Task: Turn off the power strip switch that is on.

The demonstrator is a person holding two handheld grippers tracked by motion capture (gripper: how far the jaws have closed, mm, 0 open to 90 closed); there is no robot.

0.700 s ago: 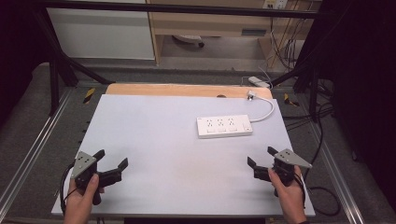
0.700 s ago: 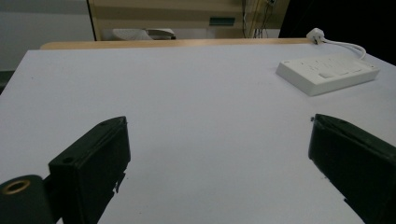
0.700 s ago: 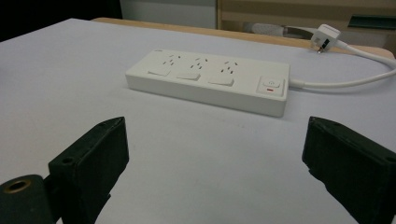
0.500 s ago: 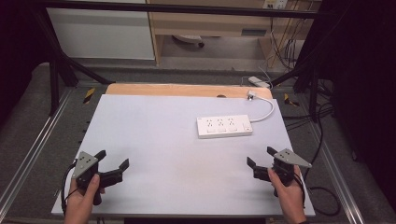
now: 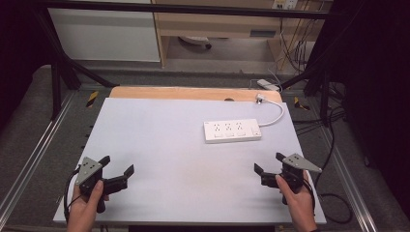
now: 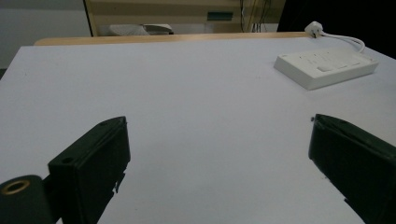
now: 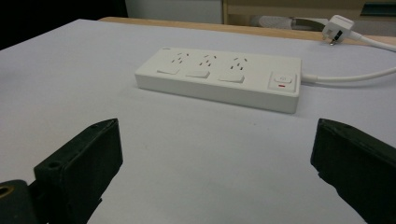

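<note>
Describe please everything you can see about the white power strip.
The power strip is a long, flat white block that looks like plastic. It lies flat on the pale table, towards the right and far side, ahead of the right gripper. Its top has three socket groups in a row and a switch with a small red mark at one end. A white cable leaves that end and curves to a loose plug lying near the wooden edge. Nothing is plugged in and no gripper touches it.
</note>
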